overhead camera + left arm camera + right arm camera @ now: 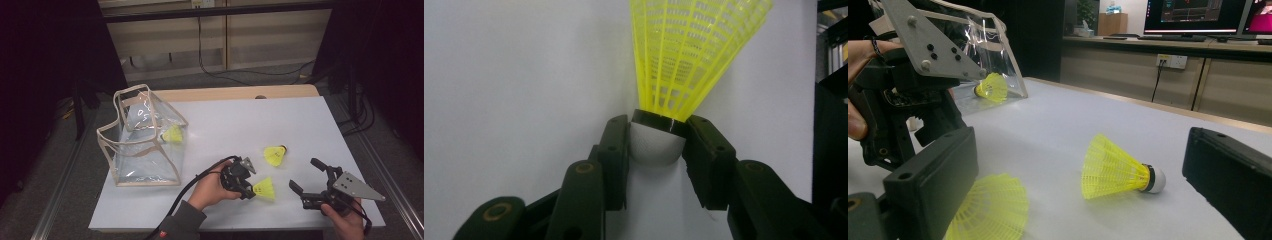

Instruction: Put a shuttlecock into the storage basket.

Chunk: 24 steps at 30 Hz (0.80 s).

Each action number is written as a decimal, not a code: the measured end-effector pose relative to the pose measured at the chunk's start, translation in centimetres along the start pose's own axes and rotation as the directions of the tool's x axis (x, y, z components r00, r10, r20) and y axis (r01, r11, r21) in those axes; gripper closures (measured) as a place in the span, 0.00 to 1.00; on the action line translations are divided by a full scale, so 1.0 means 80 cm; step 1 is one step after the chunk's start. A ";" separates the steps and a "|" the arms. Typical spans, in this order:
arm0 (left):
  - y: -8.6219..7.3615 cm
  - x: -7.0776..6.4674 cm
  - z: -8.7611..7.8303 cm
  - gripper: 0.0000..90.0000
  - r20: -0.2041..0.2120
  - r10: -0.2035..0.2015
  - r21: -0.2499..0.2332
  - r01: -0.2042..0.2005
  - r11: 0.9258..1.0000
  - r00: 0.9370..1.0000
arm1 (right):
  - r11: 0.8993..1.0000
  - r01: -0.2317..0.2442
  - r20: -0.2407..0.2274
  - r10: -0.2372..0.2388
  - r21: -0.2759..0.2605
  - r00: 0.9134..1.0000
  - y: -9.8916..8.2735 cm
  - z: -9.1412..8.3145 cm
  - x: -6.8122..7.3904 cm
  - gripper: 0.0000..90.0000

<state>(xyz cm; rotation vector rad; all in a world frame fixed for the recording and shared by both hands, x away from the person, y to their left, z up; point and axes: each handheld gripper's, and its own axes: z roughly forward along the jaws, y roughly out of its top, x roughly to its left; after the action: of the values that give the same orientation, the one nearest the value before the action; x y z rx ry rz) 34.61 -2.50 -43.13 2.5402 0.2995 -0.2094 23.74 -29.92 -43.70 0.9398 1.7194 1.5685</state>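
The left gripper (248, 189), low centre of the high view, is clamped on the white cork of a yellow shuttlecock (264, 188), whose skirt fans out to the right. The right gripper (305, 176), lower right, stands wide with nothing between its jaws. A second shuttlecock (275, 154) lies just above, between the two. At left a clear bag (145, 142) holds a third shuttlecock (173, 134). The white tabletop (240, 125) is wood-edged at the back; cables trail over the dim floor behind.
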 end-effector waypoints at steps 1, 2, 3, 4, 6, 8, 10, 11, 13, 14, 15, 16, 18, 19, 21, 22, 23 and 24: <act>0.000 -0.001 0.000 0.70 0.003 -0.026 -0.009 0.026 1.000 1.000 | 1.000 0.000 0.000 0.000 0.000 1.000 0.000 0.000 0.000 0.01; -0.001 -0.001 -0.001 0.70 0.000 -0.028 -0.005 0.028 1.000 1.000 | 1.000 0.001 0.001 -0.001 0.000 1.000 0.000 0.000 0.000 0.01; -0.001 -0.001 -0.001 0.70 0.002 -0.047 -0.014 0.047 0.999 0.999 | 1.000 0.001 0.000 -0.001 -0.001 1.000 0.000 0.000 0.000 0.01; -0.001 0.001 -0.003 0.70 0.002 -0.041 -0.001 0.041 0.999 0.999 | 1.000 0.001 0.000 -0.001 0.000 1.000 0.000 0.000 0.000 0.01; -0.001 0.002 -0.005 0.70 0.008 -0.059 -0.003 0.059 0.998 0.998 | 1.000 0.000 -0.003 0.000 0.003 1.000 0.000 0.000 0.001 0.01; -0.001 0.003 -0.009 0.70 0.006 -0.059 0.001 0.059 0.998 0.998 | 1.000 0.001 -0.005 -0.001 0.002 1.000 0.000 0.000 0.001 0.01; -0.002 0.003 -0.012 0.70 0.011 -0.068 -0.001 0.068 0.998 0.998 | 1.000 0.001 -0.005 -0.001 0.001 1.000 0.000 0.000 0.001 0.01; -0.001 0.003 -0.013 0.71 0.011 -0.072 -0.001 0.072 0.997 0.997 | 1.000 0.001 -0.003 -0.001 -0.001 1.000 0.000 0.000 0.001 0.01; -0.002 0.004 -0.016 0.71 0.017 -0.081 -0.008 0.081 0.997 0.997 | 1.000 0.003 -0.002 -0.003 -0.001 1.000 0.000 0.000 0.001 0.01; -0.002 0.004 -0.017 0.71 0.015 -0.088 -0.011 0.088 0.996 0.996 | 1.000 0.002 -0.003 -0.002 -0.002 1.000 0.000 0.000 0.001 0.01; -0.002 0.004 -0.019 0.71 0.014 -0.094 -0.010 0.094 0.995 0.995 | 1.000 0.001 -0.004 -0.001 -0.002 1.000 0.000 0.000 0.001 0.01; -0.003 0.005 -0.020 0.71 0.014 -0.096 -0.011 0.096 0.995 0.995 | 1.000 0.002 -0.005 -0.002 0.001 1.000 0.000 -0.001 0.001 0.01; -0.003 0.003 -0.023 0.71 0.015 -0.132 -0.025 0.133 0.991 0.991 | 1.000 -0.001 -0.006 0.001 0.000 1.000 0.000 0.000 0.002 0.01; -0.004 0.005 -0.026 0.71 0.018 -0.112 -0.004 0.112 0.994 0.994 | 1.000 -0.001 -0.006 0.001 0.000 1.000 0.000 0.000 0.002 0.01; -0.004 0.005 -0.031 0.71 0.014 -0.121 -0.008 0.121 0.993 0.993 | 1.000 0.000 -0.004 0.000 0.003 1.000 0.000 0.000 0.001 0.01; -0.005 0.006 -0.033 0.71 0.016 -0.123 -0.008 0.123 0.992 0.992 | 1.000 -0.001 -0.004 0.001 0.001 1.000 0.000 0.000 0.001 0.01; -0.005 0.005 -0.035 0.71 0.015 -0.136 -0.014 0.136 0.991 0.991 | 1.000 -0.001 -0.002 0.001 0.002 1.000 0.000 0.000 0.001 0.01; -0.006 0.006 -0.038 0.71 0.013 -0.141 -0.013 0.141 0.990 0.990 | 1.000 -0.003 -0.002 0.003 0.001 1.000 0.000 0.000 0.001 0.01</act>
<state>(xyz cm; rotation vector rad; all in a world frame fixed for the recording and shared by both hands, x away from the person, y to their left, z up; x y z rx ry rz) 35.20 -0.34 -40.93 2.5045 0.4755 -0.2751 23.71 -29.88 -43.72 0.9422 1.7216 1.5708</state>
